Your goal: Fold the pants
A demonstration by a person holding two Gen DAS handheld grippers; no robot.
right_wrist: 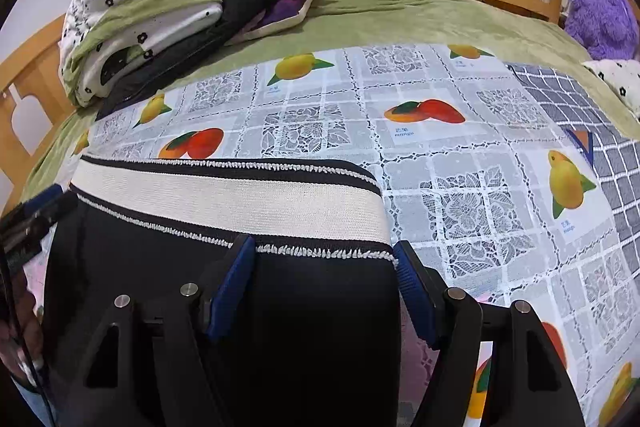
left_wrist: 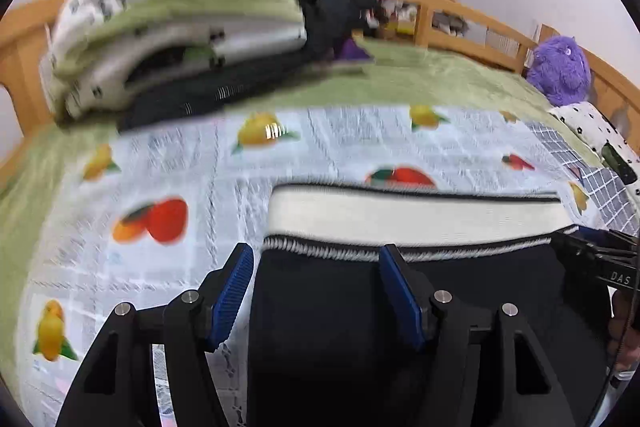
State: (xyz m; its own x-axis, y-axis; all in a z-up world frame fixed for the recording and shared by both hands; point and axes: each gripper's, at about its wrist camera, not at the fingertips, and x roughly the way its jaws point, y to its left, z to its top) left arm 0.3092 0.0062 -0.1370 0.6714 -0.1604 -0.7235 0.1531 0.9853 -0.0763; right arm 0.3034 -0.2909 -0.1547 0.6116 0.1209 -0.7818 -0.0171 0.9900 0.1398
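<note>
Even, bright indoor light; left wrist view motion-blurred throughout; right wrist view sharp; fisheye bending, black vignette at corners.

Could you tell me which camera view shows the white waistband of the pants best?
The right wrist view: the waistband is sharp, with both stitched edges clear. The left wrist view shows the same band blurred, its right end behind the other gripper.

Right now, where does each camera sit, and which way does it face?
Left wrist: on the left gripper, facing forward and down at the pants on the cloth; its fingers straddle their left edge; right gripper at the side.
Right wrist: on the right gripper, facing the pants; fingers straddle their right edge; left gripper at the side.
Shared: pants, waistband, cloth, purple toy, bedding pile.
</note>
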